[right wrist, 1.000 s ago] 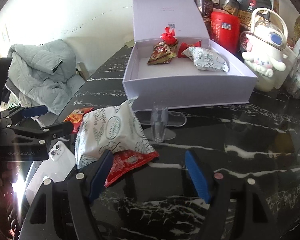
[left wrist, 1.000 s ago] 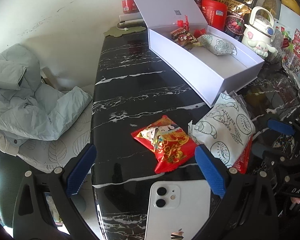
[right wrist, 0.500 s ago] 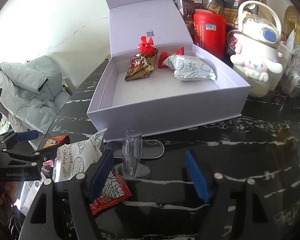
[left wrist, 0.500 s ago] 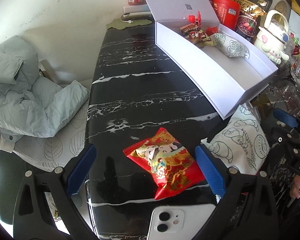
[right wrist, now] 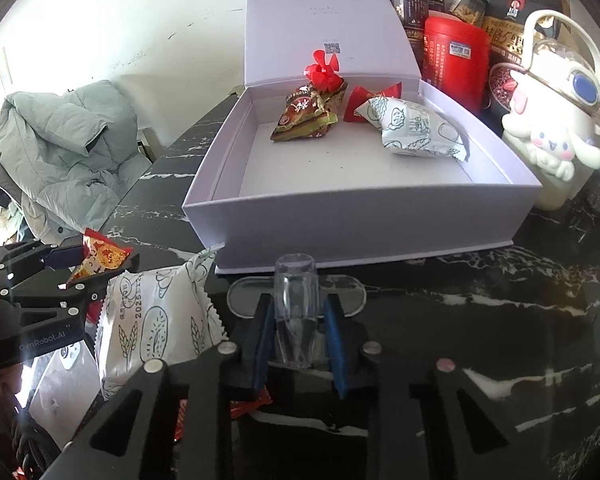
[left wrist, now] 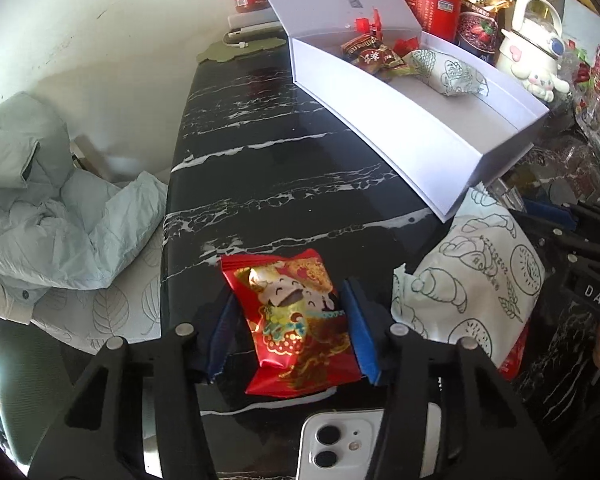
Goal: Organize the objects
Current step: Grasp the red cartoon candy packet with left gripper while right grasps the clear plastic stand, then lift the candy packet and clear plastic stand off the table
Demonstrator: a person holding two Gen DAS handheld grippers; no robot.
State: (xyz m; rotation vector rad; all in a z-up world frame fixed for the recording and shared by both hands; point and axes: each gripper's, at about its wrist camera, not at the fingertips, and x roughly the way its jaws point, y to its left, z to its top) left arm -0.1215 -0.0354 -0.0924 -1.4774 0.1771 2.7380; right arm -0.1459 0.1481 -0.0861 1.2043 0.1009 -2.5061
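My left gripper is shut on a red snack packet with a cartoon figure, just above the black marble table. My right gripper is shut on a small clear plastic stand in front of the open white box. The box holds a brown candy bag, a red candy and a white bread packet. Another white bread packet lies between the grippers, also in the left wrist view, with a red packet under it.
A white phone lies at the near table edge. Jars, a red tin and a white character bottle crowd the far right behind the box. A grey jacket lies on a seat left of the table.
Both grippers have closed: the left one on the red snack packet, the right one on the clear stand after moving forward toward the box.
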